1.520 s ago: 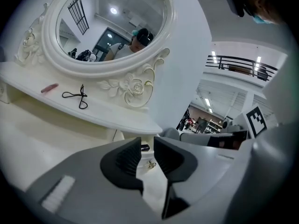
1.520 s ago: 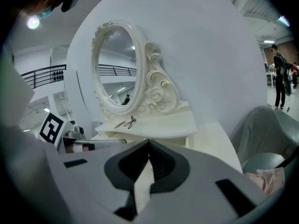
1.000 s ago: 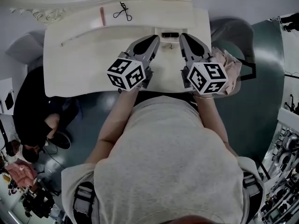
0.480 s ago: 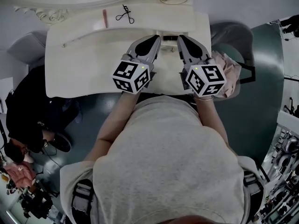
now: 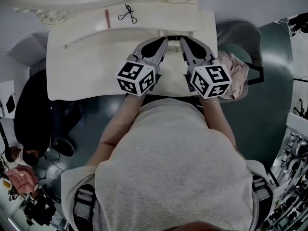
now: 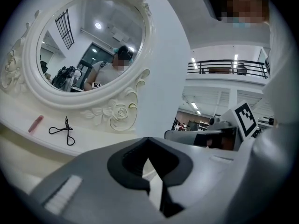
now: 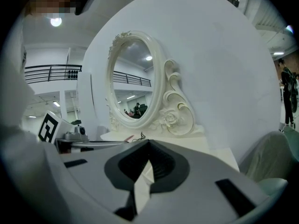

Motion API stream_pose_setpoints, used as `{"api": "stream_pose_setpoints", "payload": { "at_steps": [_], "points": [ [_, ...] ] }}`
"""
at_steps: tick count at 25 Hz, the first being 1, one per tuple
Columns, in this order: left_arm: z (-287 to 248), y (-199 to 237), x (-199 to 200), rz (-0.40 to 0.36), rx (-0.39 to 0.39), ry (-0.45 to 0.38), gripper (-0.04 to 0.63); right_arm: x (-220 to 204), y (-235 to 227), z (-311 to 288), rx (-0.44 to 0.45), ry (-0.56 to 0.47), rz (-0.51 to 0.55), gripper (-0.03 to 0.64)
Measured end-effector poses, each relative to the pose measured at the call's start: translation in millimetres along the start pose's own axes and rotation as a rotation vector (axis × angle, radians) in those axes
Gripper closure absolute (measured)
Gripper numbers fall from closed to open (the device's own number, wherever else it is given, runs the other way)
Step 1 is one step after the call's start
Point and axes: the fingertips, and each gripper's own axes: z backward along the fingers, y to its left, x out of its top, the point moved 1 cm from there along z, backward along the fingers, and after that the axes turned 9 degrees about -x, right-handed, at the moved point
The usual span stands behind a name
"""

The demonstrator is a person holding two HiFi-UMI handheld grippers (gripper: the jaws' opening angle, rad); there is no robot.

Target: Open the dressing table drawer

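The cream dressing table (image 5: 77,71) fills the top of the head view, with its oval mirror (image 6: 88,45) behind a raised back shelf. Its drawer front does not show; my arms and body hide the table's near edge. My left gripper (image 5: 162,42) hovers over the right half of the tabletop, shut and holding nothing. My right gripper (image 5: 184,42) is next to it, also shut and empty. Their tips nearly meet over a small dark slot (image 5: 174,36) at the foot of the shelf. In the gripper views, the left gripper (image 6: 150,164) and right gripper (image 7: 148,164) each face the mirror.
A black eyelash curler (image 5: 127,13) and a pink stick (image 5: 107,18) lie on the back shelf. A pink cloth (image 5: 236,66) rests on a grey seat (image 5: 240,32) right of the table. A person in dark clothes (image 5: 29,114) crouches on the floor at the left.
Both grippers have edged toward the mirror and their tips have drawn together, covering most of the dark slot. The left gripper has rolled slightly. The crouching person has shifted.
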Motion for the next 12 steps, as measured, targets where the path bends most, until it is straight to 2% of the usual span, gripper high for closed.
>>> {"api": "stream_pose_setpoints", "payload": {
  "at_steps": [12],
  "points": [
    [1.2,0.1,-0.2,0.017,0.003,-0.008,0.586,-1.8,4.0,0.8,0.007,0.010,0.040,0.609]
  ]
}}
